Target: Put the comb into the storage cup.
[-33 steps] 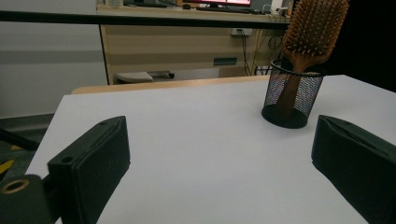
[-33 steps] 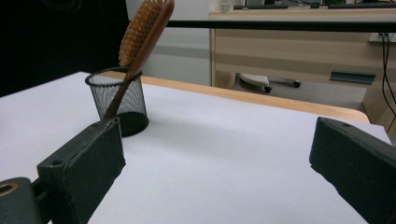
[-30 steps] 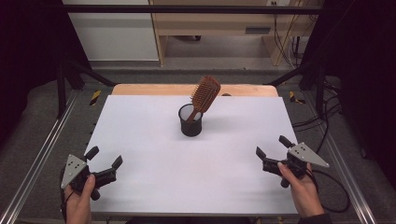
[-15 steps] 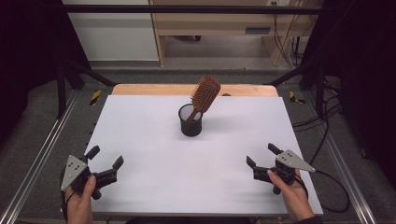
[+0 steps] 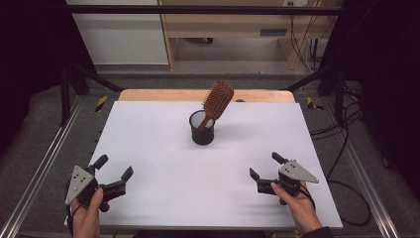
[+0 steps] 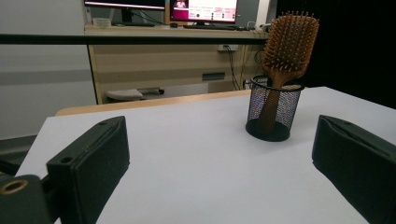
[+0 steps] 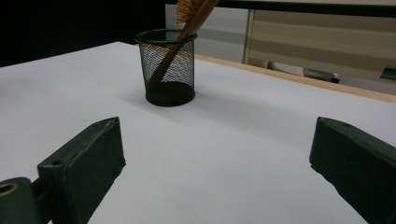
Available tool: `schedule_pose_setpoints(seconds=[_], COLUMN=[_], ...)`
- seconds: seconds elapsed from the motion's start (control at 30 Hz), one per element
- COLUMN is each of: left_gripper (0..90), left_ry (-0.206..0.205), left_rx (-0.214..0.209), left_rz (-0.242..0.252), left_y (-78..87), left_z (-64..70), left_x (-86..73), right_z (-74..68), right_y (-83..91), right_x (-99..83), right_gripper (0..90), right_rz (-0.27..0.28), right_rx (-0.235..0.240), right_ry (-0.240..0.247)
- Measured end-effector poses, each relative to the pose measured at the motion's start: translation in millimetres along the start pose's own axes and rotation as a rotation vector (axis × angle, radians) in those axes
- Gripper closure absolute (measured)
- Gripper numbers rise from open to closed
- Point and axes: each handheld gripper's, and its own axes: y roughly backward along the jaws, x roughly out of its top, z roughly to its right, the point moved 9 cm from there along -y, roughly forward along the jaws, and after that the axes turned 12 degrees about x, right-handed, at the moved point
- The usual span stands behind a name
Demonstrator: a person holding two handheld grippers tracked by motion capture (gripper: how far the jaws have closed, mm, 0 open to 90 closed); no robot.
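A wooden hairbrush (image 5: 216,102) leans in the mesh cup (image 5: 202,128); well nearer than the cup, both the left gripper (image 5: 115,174) and right gripper (image 5: 264,167) hold their fingers spread, empty

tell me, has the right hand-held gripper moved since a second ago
Yes. The right hand-held gripper has slid left across the table, nearer the mesh cup.

You see a brown wooden hairbrush (image 5: 217,101) with tan bristles in a black wire-mesh cup (image 5: 202,128), on a plain white table (image 5: 163,148) with a light wood edge at its far side. Your left gripper (image 5: 114,171) and right gripper (image 5: 265,166) have black jaws and grey three-cornered plates.
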Motion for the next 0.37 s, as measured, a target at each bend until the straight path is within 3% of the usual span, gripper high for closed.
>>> schedule_pose_setpoints(seconds=[0.2,0.37], left_gripper=[4.4,4.3], left_ry=[-0.003,-0.007], left_rx=[-0.010,-0.018], left_rz=[0.006,0.013], left_y=[-0.7,-0.6], left_z=[3.3,5.9], left_x=[1.2,2.7], right_z=[-8.3,-16.5], right_y=[-10.4,-12.3], right_x=[4.5,6.1], right_gripper=[3.4,3.4], right_rz=[0.017,0.020], right_rx=[0.020,0.038], right_ry=[0.022,0.072])
